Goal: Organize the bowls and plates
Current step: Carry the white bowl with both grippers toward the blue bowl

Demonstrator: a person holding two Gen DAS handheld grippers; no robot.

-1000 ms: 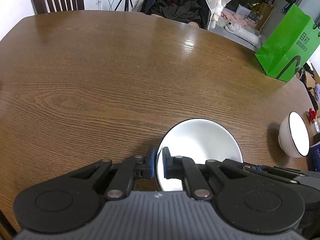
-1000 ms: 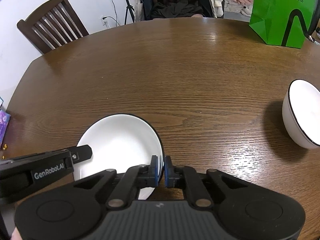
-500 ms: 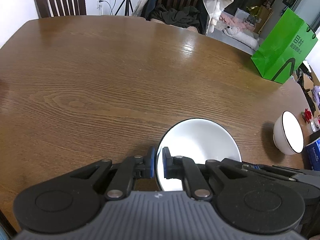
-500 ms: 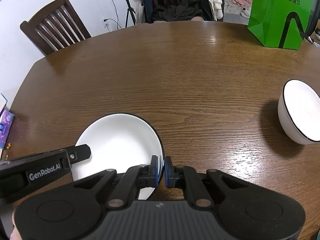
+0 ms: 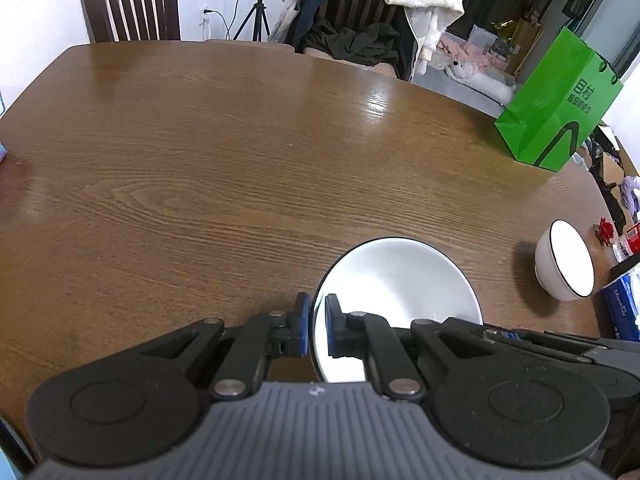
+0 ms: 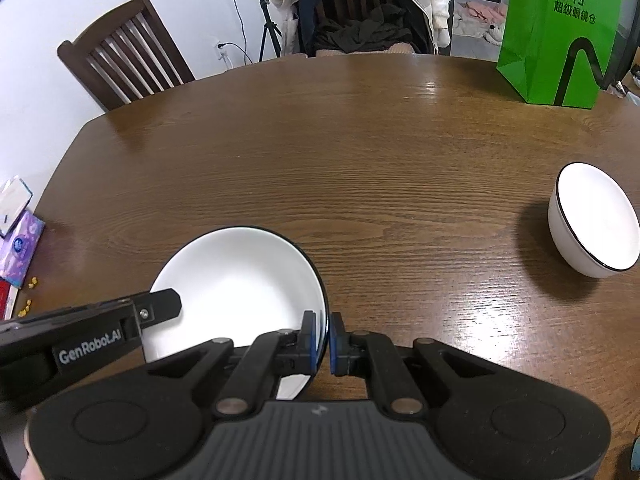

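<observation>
A white plate [image 5: 394, 280] with a thin black rim hangs above the brown table, held from both sides. My left gripper [image 5: 317, 326] is shut on its left rim. My right gripper [image 6: 322, 338] is shut on its right rim [image 6: 320, 300]; the left gripper's finger [image 6: 156, 310] shows across the plate [image 6: 236, 280] in the right wrist view. A white bowl [image 6: 596, 220] with a black rim stands on the table to the right, apart from the plate, also seen as a bowl [image 5: 564, 264] in the left wrist view.
A green paper bag [image 5: 560, 100] stands at the table's [image 5: 200, 152] far right edge. Tissue packs [image 6: 18, 248] lie at the left edge, a blue box [image 5: 624, 304] at the right edge. Chairs [image 6: 124, 52], one draped with clothes [image 5: 368, 4], stand behind the table.
Both grippers have risen with the plate held between them; the table, bowl and green bag look smaller and farther below. The grips have not changed.
</observation>
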